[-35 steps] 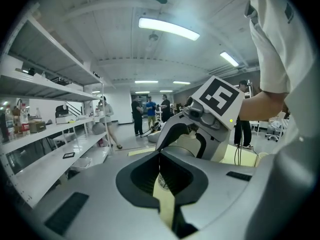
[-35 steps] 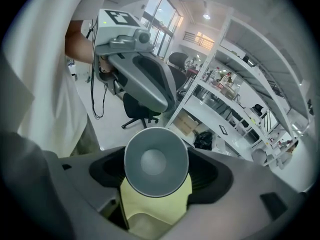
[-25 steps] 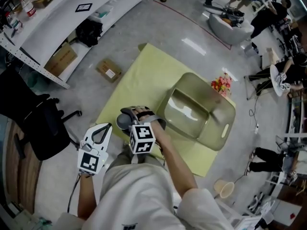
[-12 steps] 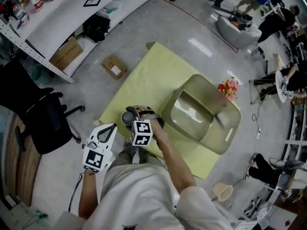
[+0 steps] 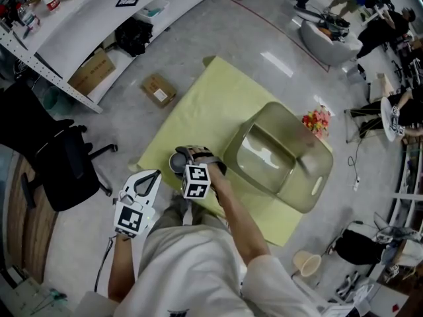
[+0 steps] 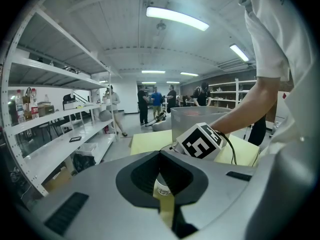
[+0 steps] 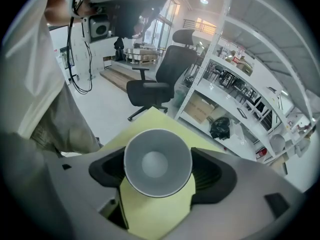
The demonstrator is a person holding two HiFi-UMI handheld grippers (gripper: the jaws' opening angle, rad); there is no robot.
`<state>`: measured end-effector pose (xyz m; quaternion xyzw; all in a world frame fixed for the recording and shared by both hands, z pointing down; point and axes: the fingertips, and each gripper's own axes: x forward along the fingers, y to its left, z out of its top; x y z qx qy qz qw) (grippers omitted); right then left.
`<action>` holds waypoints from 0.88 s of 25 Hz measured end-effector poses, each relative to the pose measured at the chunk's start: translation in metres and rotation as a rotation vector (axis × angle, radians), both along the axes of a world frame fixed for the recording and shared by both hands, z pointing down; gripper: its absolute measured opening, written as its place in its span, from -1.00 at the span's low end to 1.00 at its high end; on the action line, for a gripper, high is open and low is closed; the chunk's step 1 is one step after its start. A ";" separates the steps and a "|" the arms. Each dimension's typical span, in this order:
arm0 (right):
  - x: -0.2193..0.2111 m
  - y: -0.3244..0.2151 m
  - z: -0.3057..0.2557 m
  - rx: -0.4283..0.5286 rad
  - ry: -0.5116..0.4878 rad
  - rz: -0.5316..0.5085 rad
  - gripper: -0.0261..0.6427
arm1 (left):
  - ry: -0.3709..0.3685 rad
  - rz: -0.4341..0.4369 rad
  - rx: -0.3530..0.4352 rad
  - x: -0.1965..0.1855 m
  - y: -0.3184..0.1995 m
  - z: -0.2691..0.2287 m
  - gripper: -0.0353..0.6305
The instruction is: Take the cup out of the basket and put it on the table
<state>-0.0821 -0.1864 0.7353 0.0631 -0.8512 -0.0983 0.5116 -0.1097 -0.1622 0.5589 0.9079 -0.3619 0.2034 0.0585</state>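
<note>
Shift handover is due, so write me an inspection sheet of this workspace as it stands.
Surface: yellow sheet, spread flat, carrying the basket.
Job's things: basket upright on the sheet; grey cup outside it, over the sheet's near edge.
Clutter: cardboard box on the floor; colourful packet beside the basket.
Grippers: right gripper jaws on the cup; left gripper jaws together, holding nothing.
Cables: black cable hanging below the left gripper.
Surroundings: shelving, office chair, people at the far side.
</note>
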 end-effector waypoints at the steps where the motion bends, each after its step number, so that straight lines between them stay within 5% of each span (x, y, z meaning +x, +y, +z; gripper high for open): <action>1: 0.000 0.001 -0.001 -0.005 -0.002 0.000 0.17 | 0.000 0.000 -0.001 0.000 0.000 0.000 -0.87; 17: 0.006 0.008 -0.034 0.001 -0.068 0.036 0.42 | -0.004 0.022 0.004 0.001 -0.002 -0.006 -0.87; 22: 0.004 0.014 -0.097 0.059 -0.284 0.146 0.41 | 0.018 0.031 0.036 -0.002 -0.004 -0.018 -0.87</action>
